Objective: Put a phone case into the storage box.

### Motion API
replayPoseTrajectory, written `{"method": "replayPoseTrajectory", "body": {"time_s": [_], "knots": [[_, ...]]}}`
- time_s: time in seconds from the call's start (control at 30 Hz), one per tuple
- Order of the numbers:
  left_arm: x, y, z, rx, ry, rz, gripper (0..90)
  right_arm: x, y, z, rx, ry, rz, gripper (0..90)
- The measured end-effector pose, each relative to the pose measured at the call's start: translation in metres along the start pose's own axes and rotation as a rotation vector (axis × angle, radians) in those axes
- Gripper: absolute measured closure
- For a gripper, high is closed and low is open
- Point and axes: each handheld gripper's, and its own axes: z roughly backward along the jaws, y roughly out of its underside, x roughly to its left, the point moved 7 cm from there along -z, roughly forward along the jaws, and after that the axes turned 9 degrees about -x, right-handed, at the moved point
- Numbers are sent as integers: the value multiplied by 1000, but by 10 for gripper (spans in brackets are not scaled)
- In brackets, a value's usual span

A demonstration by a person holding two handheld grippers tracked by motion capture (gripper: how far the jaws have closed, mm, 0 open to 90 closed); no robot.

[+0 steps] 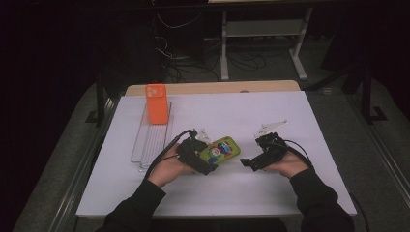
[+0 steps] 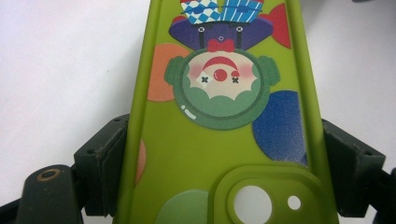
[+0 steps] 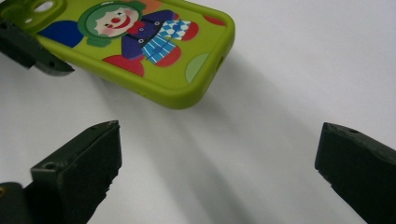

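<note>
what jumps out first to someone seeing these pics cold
The lime-green phone case with a bright clown print, near the middle of the white table, clamped by its long sides in the left gripper. Next, the orange phone case standing upright at the far end of a clear rack on the left. The right gripper hangs open and empty just right of the green case.

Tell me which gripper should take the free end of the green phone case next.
Right. The right gripper is open, empty and faces the free end of the green phone case, which the left gripper clamps at its camera end.
</note>
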Motion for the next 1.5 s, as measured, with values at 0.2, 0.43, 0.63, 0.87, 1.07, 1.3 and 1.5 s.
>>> {"method": "replayPoseTrajectory", "body": {"time_s": [0.2,0.43,0.63,0.87,1.07,1.3,1.5], "knots": [[5,3,5,-5,-10,38,157,4,9,-3,-70,69,-62,0],[5,4,4,-10,-8,47,157,2,14,-6,-122,123,-97,0],[5,5,4,-17,2,46,157,0,10,-4,-165,145,-75,0],[7,9,7,-12,16,52,157,4,8,-3,-181,170,20,0],[6,9,7,-5,24,50,157,8,6,-4,-181,200,116,0],[5,10,6,-3,24,44,157,13,3,-4,-176,239,235,0],[4,10,5,-3,25,35,157,16,2,-3,-171,279,352,0]]}}
